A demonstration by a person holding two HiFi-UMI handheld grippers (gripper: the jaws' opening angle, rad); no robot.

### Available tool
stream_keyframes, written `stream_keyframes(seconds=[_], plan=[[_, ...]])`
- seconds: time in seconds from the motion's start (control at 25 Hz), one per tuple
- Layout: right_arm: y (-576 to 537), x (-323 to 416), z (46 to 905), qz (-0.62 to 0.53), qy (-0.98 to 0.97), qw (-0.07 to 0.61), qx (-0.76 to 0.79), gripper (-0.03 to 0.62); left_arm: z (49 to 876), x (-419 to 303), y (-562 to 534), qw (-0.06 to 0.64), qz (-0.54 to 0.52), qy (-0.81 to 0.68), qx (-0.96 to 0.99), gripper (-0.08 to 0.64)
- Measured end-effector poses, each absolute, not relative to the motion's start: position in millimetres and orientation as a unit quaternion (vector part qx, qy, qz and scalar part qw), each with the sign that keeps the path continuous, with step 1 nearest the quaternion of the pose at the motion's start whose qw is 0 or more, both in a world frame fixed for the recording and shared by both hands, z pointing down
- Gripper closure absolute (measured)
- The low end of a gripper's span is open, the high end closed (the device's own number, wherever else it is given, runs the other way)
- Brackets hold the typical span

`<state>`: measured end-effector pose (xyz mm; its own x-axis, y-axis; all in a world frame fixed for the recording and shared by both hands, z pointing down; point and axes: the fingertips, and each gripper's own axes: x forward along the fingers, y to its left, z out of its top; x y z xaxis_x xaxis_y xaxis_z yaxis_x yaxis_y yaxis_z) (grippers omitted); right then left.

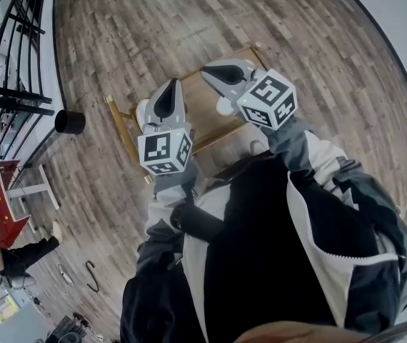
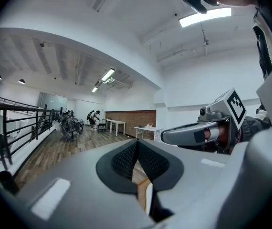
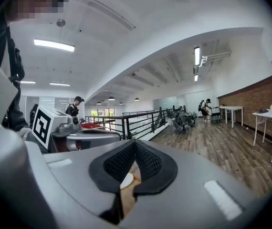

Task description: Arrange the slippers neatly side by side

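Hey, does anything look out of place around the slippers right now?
Nothing plainly wrong. One slipper peeks out beside the left gripper, another under the right gripper, both on the tray. They look well apart, not side by side, but the shut, empty grippers hide most of them.

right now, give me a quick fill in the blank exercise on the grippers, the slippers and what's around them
1. The left gripper and the right gripper both have their jaws ___, and neither holds anything.
2. The slippers on the wooden tray are ___ in colour.
3. The round bin on the floor near the railing is ___ in colour.

Missing words: shut; white; black
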<state>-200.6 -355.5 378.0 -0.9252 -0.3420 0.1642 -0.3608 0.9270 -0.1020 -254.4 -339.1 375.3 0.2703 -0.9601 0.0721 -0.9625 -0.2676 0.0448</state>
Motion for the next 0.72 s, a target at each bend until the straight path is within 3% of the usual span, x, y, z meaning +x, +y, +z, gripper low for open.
stream_keyframes(seconds=[0.28, 0.72], plan=[[-378.5, -178.7, 390.8, 0.081, -0.973, 0.069, 0.203, 0.584, 383.8, -258.8, -338.9, 0.052, 0.007, -0.613, 0.789, 0.549], [-431.8, -127.7, 519.8, 0.247, -0.913, 0.137, 0.295, 0.339, 390.2, -253.4, -338.2, 0.055, 0.006, -0.611, 0.790, 0.549]])
